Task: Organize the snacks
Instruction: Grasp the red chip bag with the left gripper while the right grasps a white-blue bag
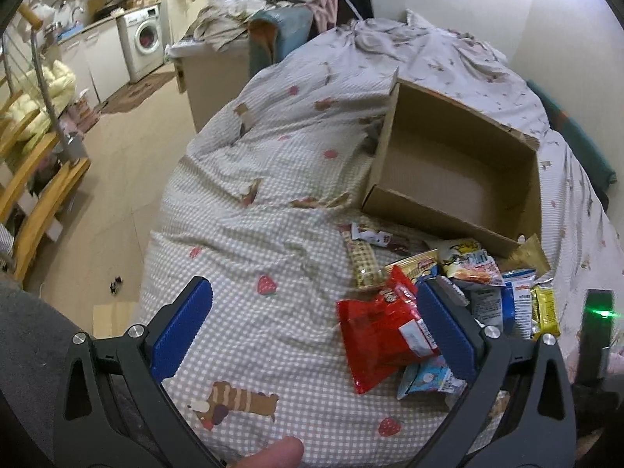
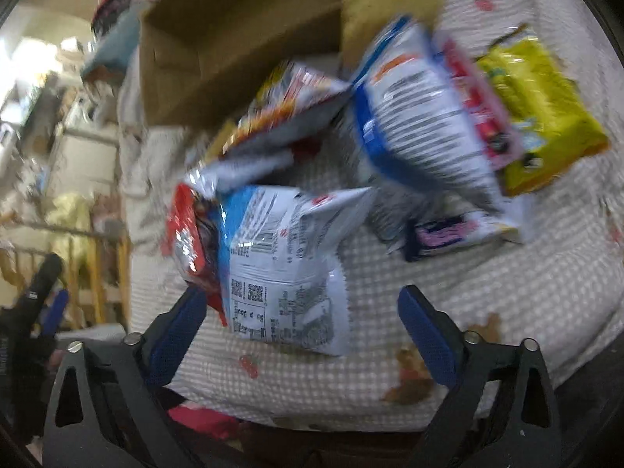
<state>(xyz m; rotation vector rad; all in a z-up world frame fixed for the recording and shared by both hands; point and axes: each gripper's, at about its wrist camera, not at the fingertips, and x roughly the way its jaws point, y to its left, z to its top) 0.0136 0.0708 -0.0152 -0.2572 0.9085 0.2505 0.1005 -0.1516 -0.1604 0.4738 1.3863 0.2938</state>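
Both tongs wide over snacks

A bed with a checked strawberry-print cover. Beyond it, a white washing machine beside white cabinets, and wooden stairs at left.

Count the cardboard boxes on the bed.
1. The open cardboard box sits on the checked bedspread just beyond the snack pile; the right wrist view shows its wall. Others may lie out of view.
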